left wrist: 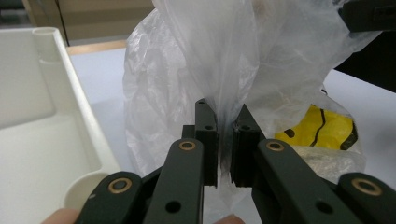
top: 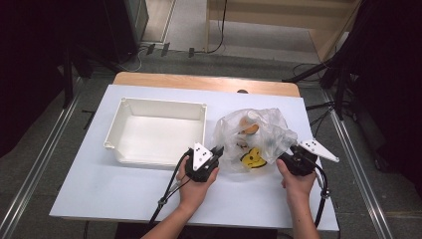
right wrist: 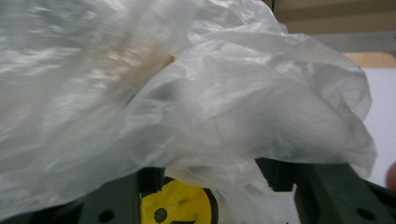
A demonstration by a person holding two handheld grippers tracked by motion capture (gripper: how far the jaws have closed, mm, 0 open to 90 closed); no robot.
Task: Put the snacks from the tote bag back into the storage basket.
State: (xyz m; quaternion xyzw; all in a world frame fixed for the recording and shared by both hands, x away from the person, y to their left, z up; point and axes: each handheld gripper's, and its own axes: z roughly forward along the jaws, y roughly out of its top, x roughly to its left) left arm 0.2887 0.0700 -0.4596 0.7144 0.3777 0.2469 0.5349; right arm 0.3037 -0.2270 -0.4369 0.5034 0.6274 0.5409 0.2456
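A clear plastic bag (top: 259, 132) lies crumpled on the white table, right of a tray. Inside it I see a yellow smiley-face item (top: 253, 159) and something orange (top: 249, 128). My left gripper (top: 219, 151) is at the bag's left edge. In the left gripper view its jaws (left wrist: 224, 140) are shut on a gathered fold of the bag's film (left wrist: 219, 70), with the smiley item (left wrist: 322, 126) behind. My right gripper (top: 284, 158) is at the bag's right edge. In the right gripper view its jaws (right wrist: 215, 177) stand apart, and the loose film (right wrist: 210, 107) drapes over them.
An empty white tray (top: 164, 103) stands left of the bag, its rim (left wrist: 51, 60) close beside my left gripper. Both hands rest low near the table's (top: 99, 194) front. Cables trail from each gripper toward the front edge. A wooden strip (top: 199, 79) borders the far side.
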